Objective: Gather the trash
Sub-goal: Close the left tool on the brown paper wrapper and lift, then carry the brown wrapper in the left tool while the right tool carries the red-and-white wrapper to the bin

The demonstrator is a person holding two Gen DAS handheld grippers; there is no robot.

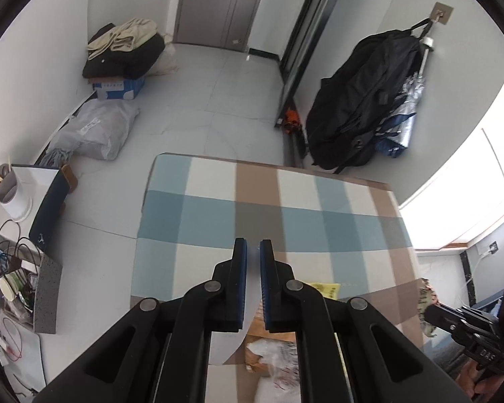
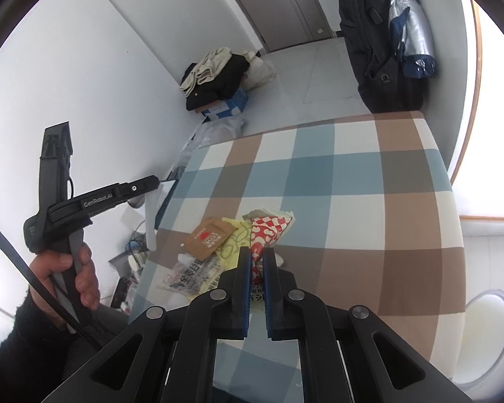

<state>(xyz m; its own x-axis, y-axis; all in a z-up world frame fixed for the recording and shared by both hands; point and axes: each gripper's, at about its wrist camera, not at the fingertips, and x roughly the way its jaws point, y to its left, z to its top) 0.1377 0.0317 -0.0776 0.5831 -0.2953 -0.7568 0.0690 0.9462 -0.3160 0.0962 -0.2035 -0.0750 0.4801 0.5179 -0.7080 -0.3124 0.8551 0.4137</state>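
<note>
Covering the table is a checked cloth [image 2: 319,181] in blue, brown and cream squares, with the trash bunched near its left edge: a brown paper sachet [image 2: 208,237], a yellow wrapper [image 2: 233,245], a printed plastic bag [image 2: 193,277] and a red-and-white checked paper wrapper [image 2: 268,231]. The right gripper [image 2: 256,252] has its jaws clenched on the lower end of that checked wrapper, the paper pinched between the blue pads. The left gripper [image 1: 253,243] hovers above the cloth with its jaws nearly together and nothing visibly between them; from the right wrist view a hand [image 2: 67,278] holds its handle off the table's left side. Bare cloth fills the far half and the right side. Beyond the far edge lies pale tiled floor [image 1: 211,94] running to a grey door [image 1: 218,3]; a black bag [image 1: 363,100] hangs on the right wall, and clothes piled on a blue box [image 1: 117,89] sit against the left wall.
</note>
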